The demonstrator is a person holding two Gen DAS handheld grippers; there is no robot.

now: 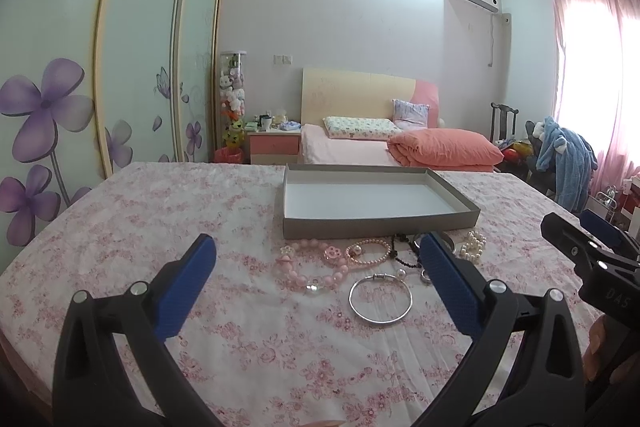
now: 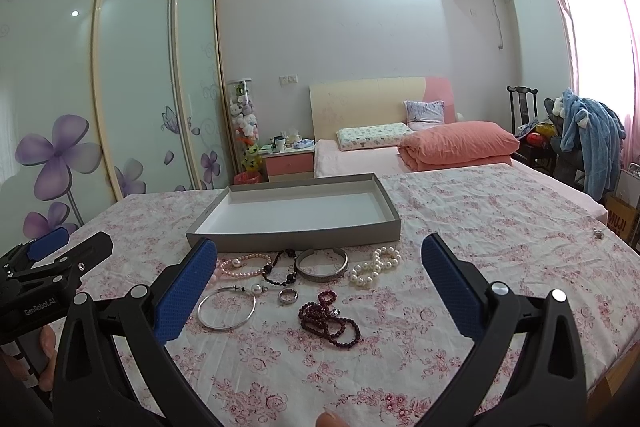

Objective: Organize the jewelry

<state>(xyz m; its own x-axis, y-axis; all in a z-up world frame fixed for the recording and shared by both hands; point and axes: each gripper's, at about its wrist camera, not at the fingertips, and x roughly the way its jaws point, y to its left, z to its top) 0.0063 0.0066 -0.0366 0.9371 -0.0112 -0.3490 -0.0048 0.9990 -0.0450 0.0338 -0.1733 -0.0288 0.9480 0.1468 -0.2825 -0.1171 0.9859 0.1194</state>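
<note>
I see both grippers hovering over the counter (image 2: 480, 227), which is covered with a pink floral cloth. My left gripper (image 1: 320, 263) has its jaws spread wide and holds nothing; my right gripper (image 2: 320, 263) is spread wide too, also empty. The grey tray (image 2: 296, 211) sits on the counter with nothing in it. All the jewelry lies on the cloth just in front of the tray: a pink bead necklace (image 1: 316, 267), a pink pearl bracelet (image 2: 244, 263), a black bead bracelet (image 2: 280, 269), a wide silver cuff (image 2: 322, 265) and a white pearl bracelet (image 2: 376, 265) nearest it, then a thin silver bangle (image 2: 227, 308), a small ring (image 2: 288, 295) and dark red beads (image 2: 328, 319) farther out from the tray
</note>
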